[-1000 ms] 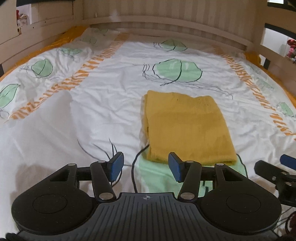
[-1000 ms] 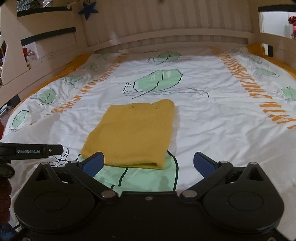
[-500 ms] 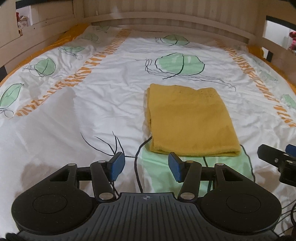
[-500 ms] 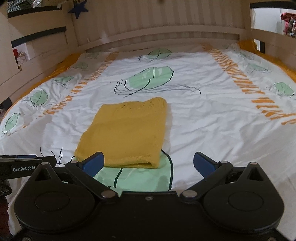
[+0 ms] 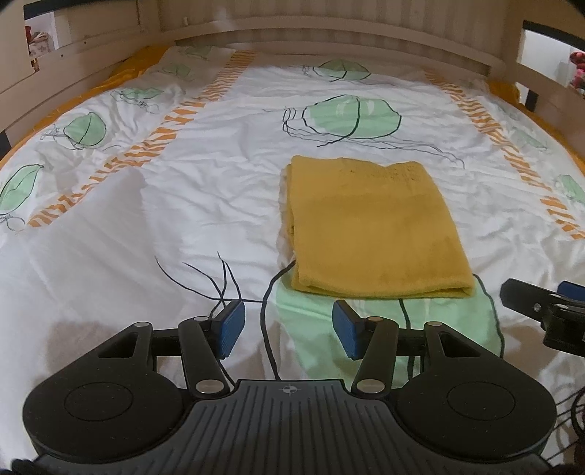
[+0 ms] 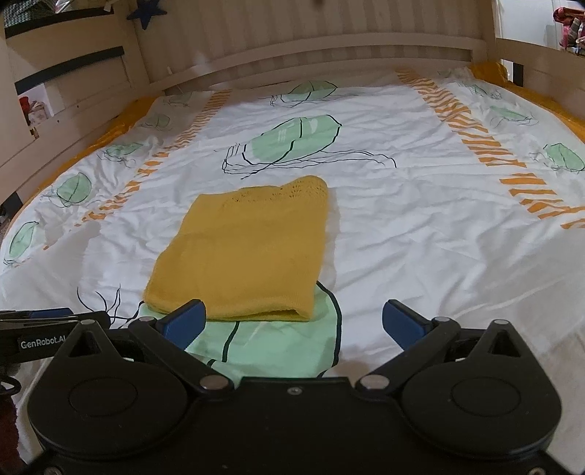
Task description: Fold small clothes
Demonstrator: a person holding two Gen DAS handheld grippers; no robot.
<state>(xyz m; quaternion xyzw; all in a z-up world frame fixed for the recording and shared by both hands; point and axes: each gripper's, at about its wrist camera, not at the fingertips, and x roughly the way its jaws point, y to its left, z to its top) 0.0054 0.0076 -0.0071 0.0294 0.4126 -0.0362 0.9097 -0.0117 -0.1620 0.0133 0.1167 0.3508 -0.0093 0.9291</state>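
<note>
- A folded mustard-yellow knit garment [image 5: 373, 226] lies flat on the white bedsheet [image 5: 146, 219], a tidy rectangle with its near folded edge over a printed green leaf [image 5: 365, 329]
- In the left wrist view the garment sits at about 1 o'clock from the left gripper [image 5: 289, 330]; its jaws are spread, blue pads bare, nothing between them, hovering just short of the garment's near edge
- In the right wrist view the garment [image 6: 248, 252] lies at about 11 o'clock from the right gripper [image 6: 292, 321]; its jaws gape wide, empty, the left blue pad just in front of the garment's near edge; whether it touches, I cannot tell
- The sheet carries green leaves and orange striped bands [image 6: 471, 135]
- A pale wooden slatted bed frame [image 6: 329, 40] rings the mattress at 12 o'clock
- A dark blue star [image 6: 146, 12] hangs on the frame at 10 o'clock in the right view
</note>
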